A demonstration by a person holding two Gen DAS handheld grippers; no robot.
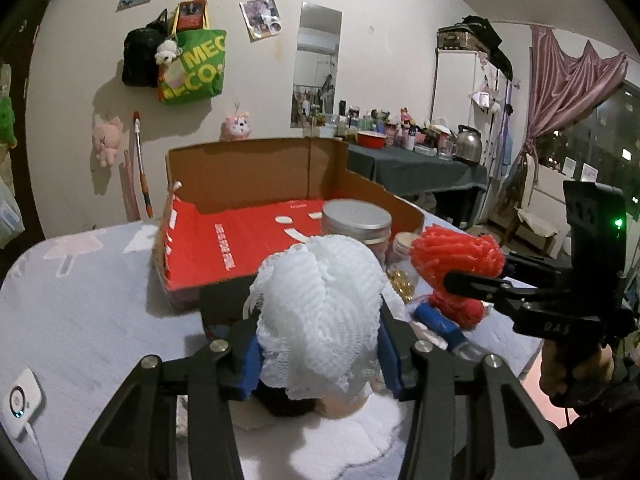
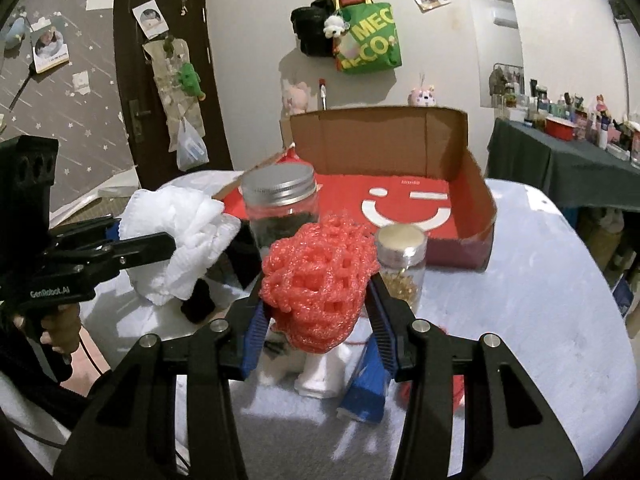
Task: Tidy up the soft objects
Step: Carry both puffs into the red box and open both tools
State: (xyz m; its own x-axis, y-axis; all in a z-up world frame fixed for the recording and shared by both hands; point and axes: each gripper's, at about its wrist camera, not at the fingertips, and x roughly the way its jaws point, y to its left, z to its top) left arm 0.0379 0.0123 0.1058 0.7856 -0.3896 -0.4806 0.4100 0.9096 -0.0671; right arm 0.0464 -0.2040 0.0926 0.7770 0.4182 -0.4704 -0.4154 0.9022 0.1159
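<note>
My left gripper (image 1: 318, 336) is shut on a white foam net (image 1: 320, 304) and holds it above the table in front of the cardboard box (image 1: 248, 184). It also shows in the right wrist view (image 2: 180, 240), at the left. My right gripper (image 2: 316, 312) is shut on a red foam net (image 2: 316, 280) held above the table. In the left wrist view the red net (image 1: 456, 256) is at the right, beside the jars. The open box (image 2: 476, 200) has a red floor with a white smiley.
A large glass jar with a metal lid (image 2: 280, 208) and a small jar of gold beads (image 2: 400, 264) stand in front of the box. A blue-and-white pack (image 2: 368, 384), a white bottle (image 2: 320, 376) and a red thing (image 1: 464, 308) lie on the table. A white device (image 1: 22, 400) is at the left edge.
</note>
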